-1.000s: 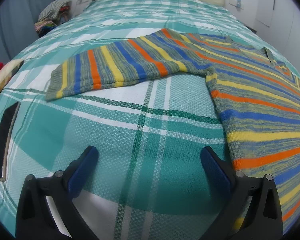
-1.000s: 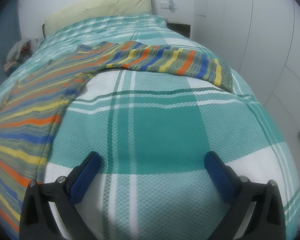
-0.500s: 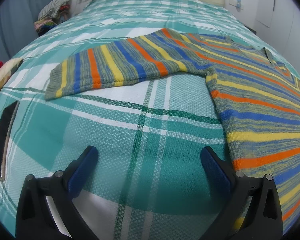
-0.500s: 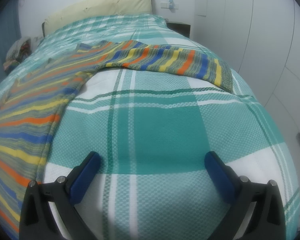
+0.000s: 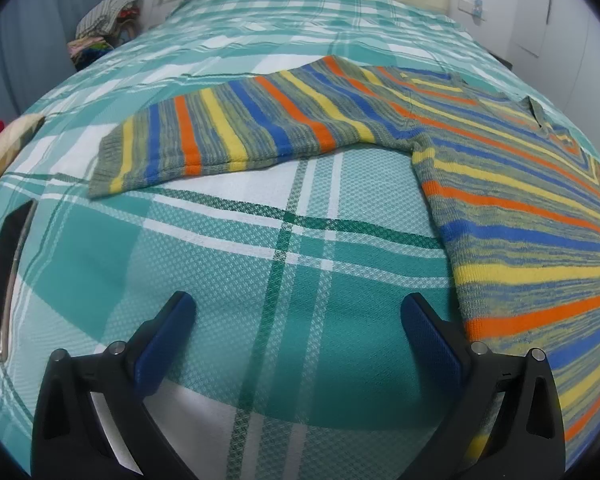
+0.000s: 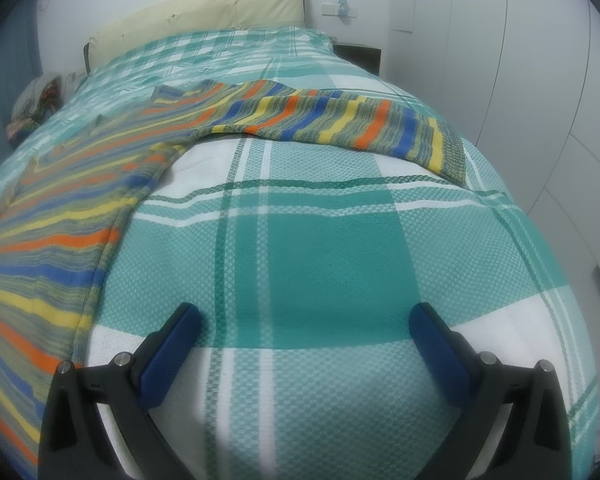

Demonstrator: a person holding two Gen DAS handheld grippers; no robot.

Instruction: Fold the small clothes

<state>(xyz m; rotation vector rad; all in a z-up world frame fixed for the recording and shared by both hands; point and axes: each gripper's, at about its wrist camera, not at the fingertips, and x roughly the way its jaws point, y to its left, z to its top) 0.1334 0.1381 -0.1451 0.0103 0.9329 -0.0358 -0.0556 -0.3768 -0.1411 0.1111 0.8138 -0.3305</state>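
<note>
One ribbed knit sweater (image 5: 500, 184), striped orange, yellow and blue, lies flat on your bed's (image 5: 228, 264) waffle-weave teal plaid cover, both sleeves spread wide. Your left tool (image 5: 298, 322) and right tool (image 6: 304, 326) hover over bare cover, blue-padded fingers (image 5: 166, 340) spread apart, gripping nothing.

My left gripper (image 5: 298, 322) is a pair of black plastic arms with triangular cut-outs, each tipped by a flat, dark blue pad (image 5: 162, 346) set on its inner face. Two round silver screw heads sit on top of each arm near the pad. My right gripper (image 6: 304, 332) is built the same: black ribbed arms, blue pads (image 6: 168, 354), paired silver screws.
</note>
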